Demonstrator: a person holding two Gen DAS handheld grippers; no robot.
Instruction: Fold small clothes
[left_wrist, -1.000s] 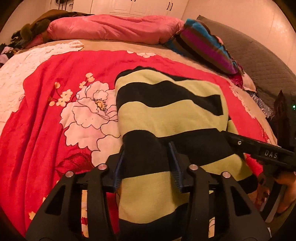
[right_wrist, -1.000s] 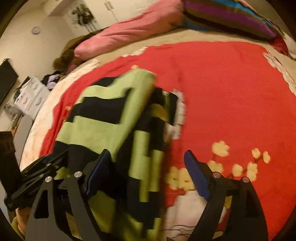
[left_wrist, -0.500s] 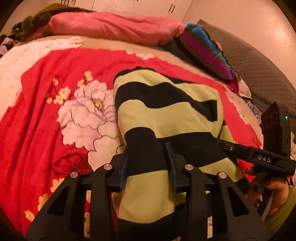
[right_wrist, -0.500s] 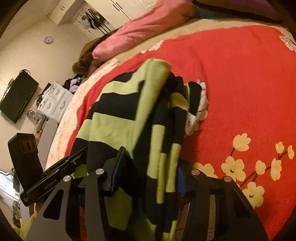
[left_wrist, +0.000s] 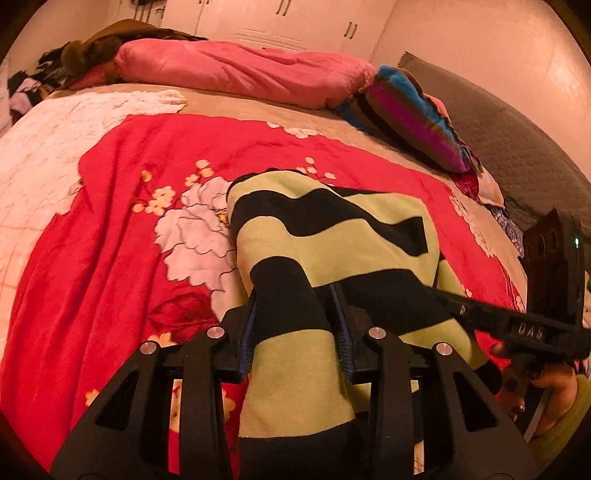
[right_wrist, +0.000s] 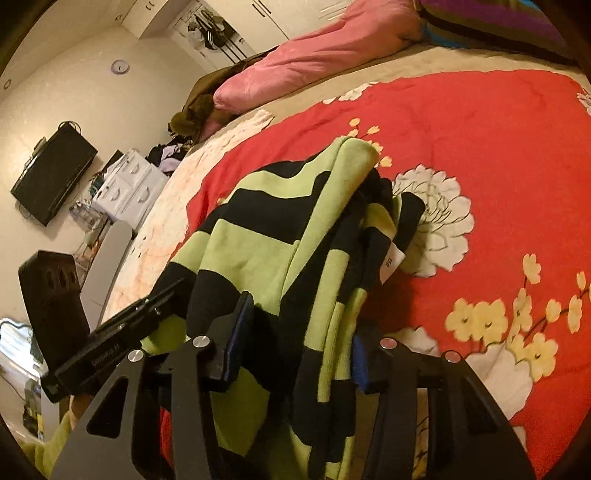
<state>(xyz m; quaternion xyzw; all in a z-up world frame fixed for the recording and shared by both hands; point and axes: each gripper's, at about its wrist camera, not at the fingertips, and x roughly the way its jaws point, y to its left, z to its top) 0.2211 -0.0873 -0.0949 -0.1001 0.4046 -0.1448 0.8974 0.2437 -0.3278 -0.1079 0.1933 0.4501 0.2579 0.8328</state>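
Left wrist: red floral bedspread (left_wrist: 110, 258), pink pillow (left_wrist: 240, 74), seemingly wardrobe doors (left_wrist: 277, 18).

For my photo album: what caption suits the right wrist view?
Right gripper clamps a green-and-black striped garment above a red floral bedspread.

Lime-and-black striped garment (left_wrist: 332, 236) lying on red bedspread (left_wrist: 110, 258) showing white, yellow flowers, pink quilt (left_wrist: 240, 70), seemingly multicoloured striped pillow (left_wrist: 406, 118)
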